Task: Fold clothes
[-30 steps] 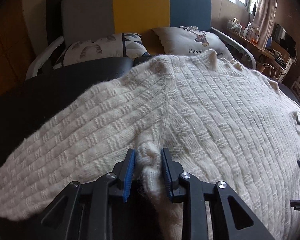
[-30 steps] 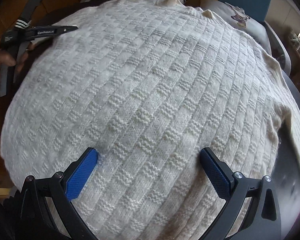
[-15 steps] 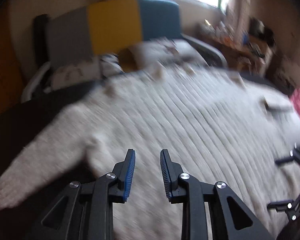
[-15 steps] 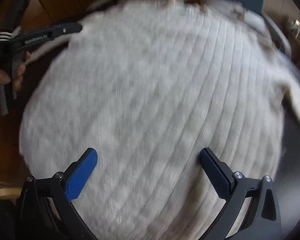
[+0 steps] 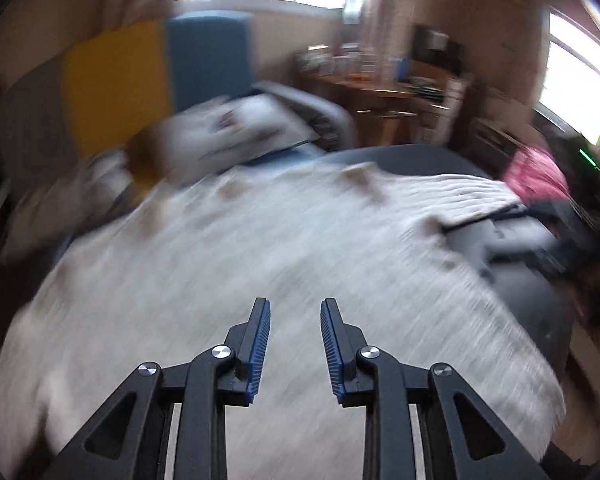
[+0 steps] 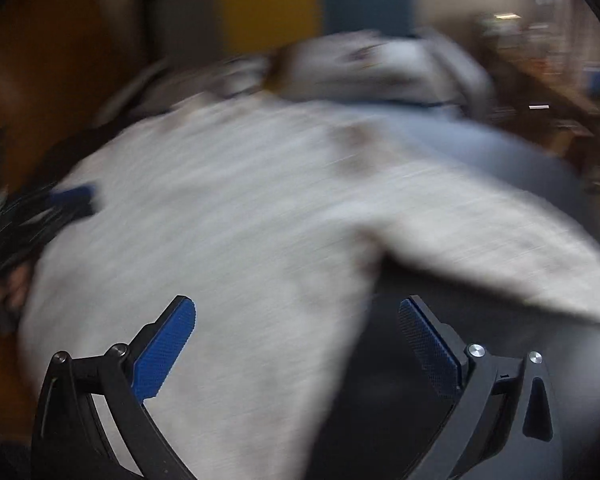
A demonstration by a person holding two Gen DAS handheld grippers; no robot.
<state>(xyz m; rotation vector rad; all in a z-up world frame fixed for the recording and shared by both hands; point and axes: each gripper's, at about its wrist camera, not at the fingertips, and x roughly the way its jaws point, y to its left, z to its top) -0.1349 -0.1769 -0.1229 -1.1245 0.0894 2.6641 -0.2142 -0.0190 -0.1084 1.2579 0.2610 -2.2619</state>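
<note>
A cream knitted sweater lies spread flat on a dark bedcover; both views are motion-blurred. My left gripper hovers above the sweater's body, its blue pads apart with nothing between them. In the right wrist view my right gripper is wide open over the sweater, at its right side where a sleeve stretches off to the right. The left gripper shows as a blur at the left edge. In the left wrist view the right gripper is a dark blur at the far right.
Pillows lie at the head of the bed below a grey, yellow and blue headboard. A cluttered wooden desk stands at the back right. Something pink lies beside the bed at the right. A person's hand holds the left gripper.
The left gripper let go of the bunch of knit it pinched, then lifted and swung right over the sweater. The right gripper moved right towards the sleeve, still wide open.
</note>
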